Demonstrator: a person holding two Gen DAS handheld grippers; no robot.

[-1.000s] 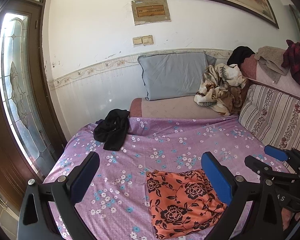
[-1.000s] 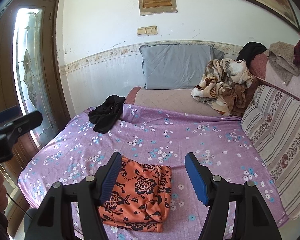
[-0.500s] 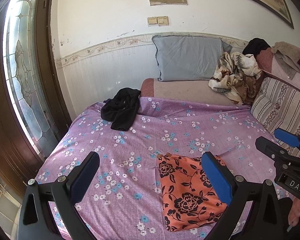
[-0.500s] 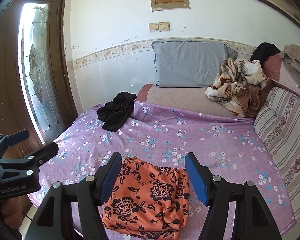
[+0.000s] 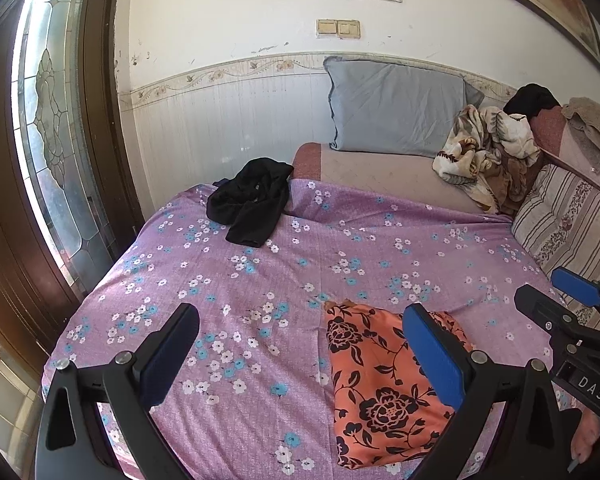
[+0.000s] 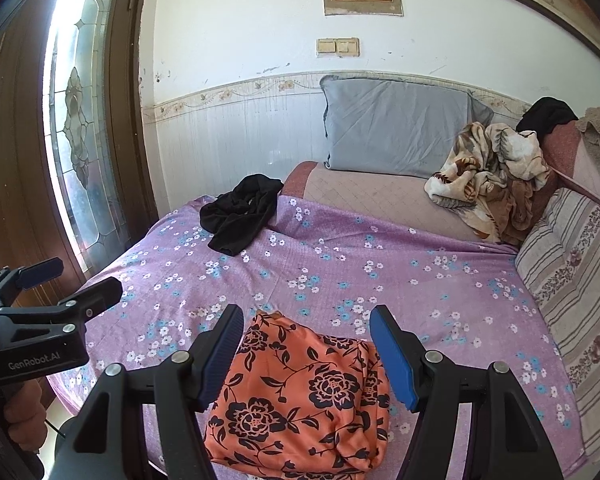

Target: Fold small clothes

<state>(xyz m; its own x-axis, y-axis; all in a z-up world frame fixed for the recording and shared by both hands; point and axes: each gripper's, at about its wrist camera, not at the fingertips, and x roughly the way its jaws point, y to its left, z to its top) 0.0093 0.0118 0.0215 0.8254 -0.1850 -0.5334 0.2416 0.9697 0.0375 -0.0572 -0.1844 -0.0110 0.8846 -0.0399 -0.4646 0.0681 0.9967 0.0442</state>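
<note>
The orange floral garment (image 6: 300, 396) lies folded at the lower centre of the frame, on the purple sheet (image 6: 380, 272). We judge it light, soft and slippery; we would pinch its doubled edge. Both the left gripper (image 5: 300, 360) and the right gripper (image 6: 306, 352) are spread, holding nothing.

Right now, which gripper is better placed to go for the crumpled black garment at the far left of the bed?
Left, probably. The crumpled black garment lies far left on the purple floral bedsheet, on the open left gripper's side. The open right gripper hangs over the folded orange floral cloth.
</note>
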